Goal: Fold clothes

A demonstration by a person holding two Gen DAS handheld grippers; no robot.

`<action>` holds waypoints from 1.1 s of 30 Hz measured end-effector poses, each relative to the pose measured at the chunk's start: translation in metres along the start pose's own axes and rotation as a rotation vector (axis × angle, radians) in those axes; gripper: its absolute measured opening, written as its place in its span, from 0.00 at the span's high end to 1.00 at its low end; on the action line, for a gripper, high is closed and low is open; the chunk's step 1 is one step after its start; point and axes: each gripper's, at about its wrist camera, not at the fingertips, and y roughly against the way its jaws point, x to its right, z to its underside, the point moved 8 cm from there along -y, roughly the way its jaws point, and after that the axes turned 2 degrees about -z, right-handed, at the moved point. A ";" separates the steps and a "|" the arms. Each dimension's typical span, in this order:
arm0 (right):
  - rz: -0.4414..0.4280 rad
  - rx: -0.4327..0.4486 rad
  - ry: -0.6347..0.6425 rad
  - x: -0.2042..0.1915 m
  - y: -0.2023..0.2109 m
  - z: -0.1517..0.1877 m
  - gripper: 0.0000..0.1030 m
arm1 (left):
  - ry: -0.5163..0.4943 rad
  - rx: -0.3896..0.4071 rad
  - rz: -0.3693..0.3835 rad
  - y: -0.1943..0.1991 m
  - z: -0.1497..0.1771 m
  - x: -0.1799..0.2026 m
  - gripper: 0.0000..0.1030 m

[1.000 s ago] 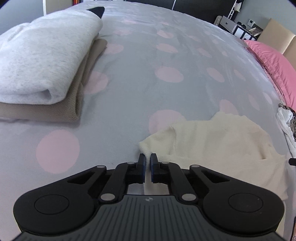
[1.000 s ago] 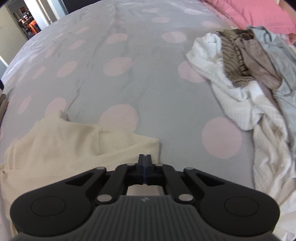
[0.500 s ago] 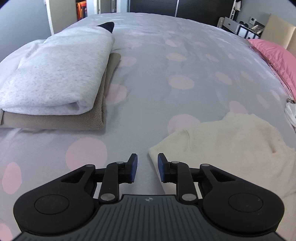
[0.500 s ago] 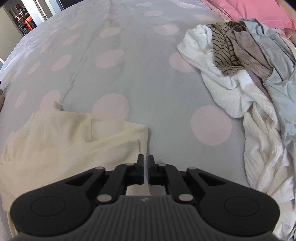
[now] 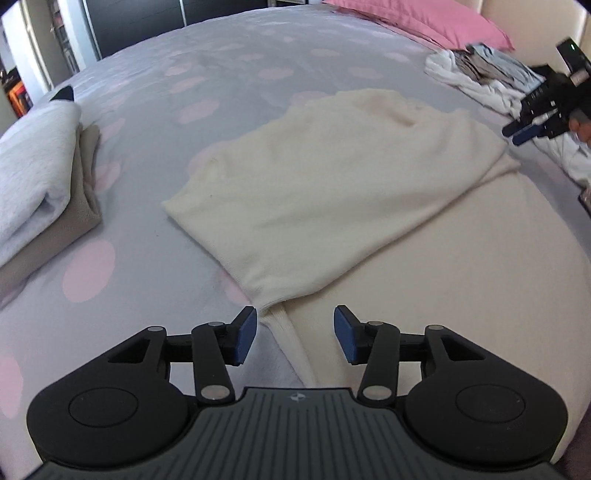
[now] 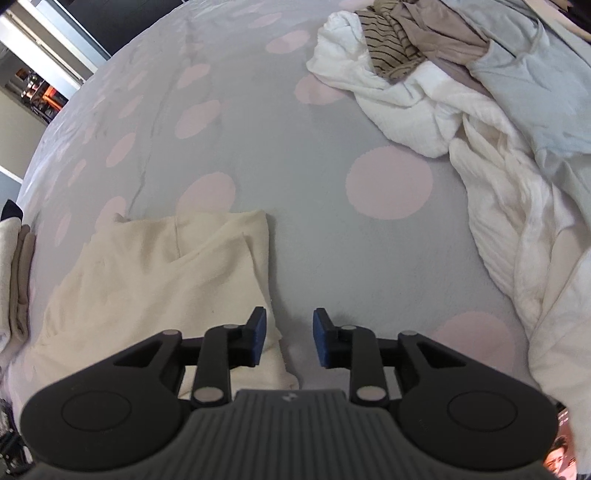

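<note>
A cream garment lies folded over on the grey bedspread with pink dots; it also shows in the right wrist view. My left gripper is open and empty, just above the garment's near edge. My right gripper is open and empty at the garment's right edge, over bare bedspread. The right gripper also shows at the far right of the left wrist view.
A folded stack, a white fleece on a tan garment, lies at the left. A heap of unfolded clothes lies at the right. Pink pillows lie at the bed's head.
Both grippers have opened and let go of the cream garment's corners. Both have pulled back toward the near edge, and the garment now lies folded over.
</note>
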 end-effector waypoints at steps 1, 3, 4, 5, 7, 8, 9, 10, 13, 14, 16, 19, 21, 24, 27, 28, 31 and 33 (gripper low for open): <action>-0.008 -0.012 -0.010 -0.001 -0.003 0.001 0.70 | -0.008 0.001 -0.013 -0.003 0.000 0.001 0.57; -0.022 -0.029 -0.023 -0.005 -0.008 0.003 0.70 | -0.013 0.000 -0.030 -0.009 0.001 0.003 0.57; -0.027 -0.031 -0.026 -0.008 -0.009 0.004 0.70 | -0.008 -0.003 -0.033 -0.012 0.001 0.003 0.57; -0.031 -0.032 -0.029 -0.010 -0.011 0.005 0.74 | -0.014 -0.007 -0.042 -0.015 0.002 0.003 0.58; -0.028 -0.021 -0.014 -0.017 -0.008 0.006 0.94 | -0.031 -0.006 -0.066 -0.018 0.003 0.003 0.64; -0.023 -0.007 -0.001 -0.020 -0.003 0.005 0.96 | -0.033 0.002 -0.081 -0.018 0.003 0.002 0.77; -0.023 0.007 0.011 -0.024 0.002 0.004 0.96 | -0.022 0.004 -0.091 -0.017 0.002 -0.001 0.84; -0.010 0.015 0.018 -0.026 0.007 0.004 0.96 | -0.005 0.003 -0.099 -0.017 0.001 -0.005 0.92; 0.032 0.023 0.012 -0.026 0.020 0.007 0.97 | 0.025 0.005 -0.108 -0.014 0.001 -0.013 0.98; 0.045 0.020 0.005 -0.024 0.023 0.009 0.97 | 0.019 0.001 -0.122 -0.013 0.002 -0.014 0.98; 0.062 0.007 0.012 -0.020 0.021 0.013 0.97 | 0.021 -0.012 -0.134 -0.012 0.005 -0.018 0.99; 0.091 -0.021 0.039 -0.015 0.007 0.021 0.97 | 0.061 -0.044 -0.146 -0.015 0.008 -0.027 1.00; 0.116 -0.045 0.064 -0.012 -0.006 0.028 0.97 | 0.071 -0.058 -0.158 -0.016 0.010 -0.031 1.00; 0.128 -0.039 0.105 -0.011 -0.014 0.031 0.96 | 0.067 -0.072 -0.182 -0.015 0.011 -0.034 1.00; 0.140 -0.032 0.131 -0.009 -0.007 0.030 0.93 | 0.097 -0.105 -0.211 -0.014 0.019 -0.049 1.00; 0.140 -0.032 0.142 -0.007 -0.005 0.031 0.89 | 0.114 -0.100 -0.194 -0.010 0.020 -0.051 1.00; 0.120 -0.045 0.187 -0.006 0.004 0.039 0.88 | 0.135 -0.060 -0.149 0.006 0.020 -0.051 0.94; 0.102 -0.051 0.239 -0.010 0.009 0.048 0.82 | 0.138 -0.028 -0.117 0.017 0.018 -0.043 0.79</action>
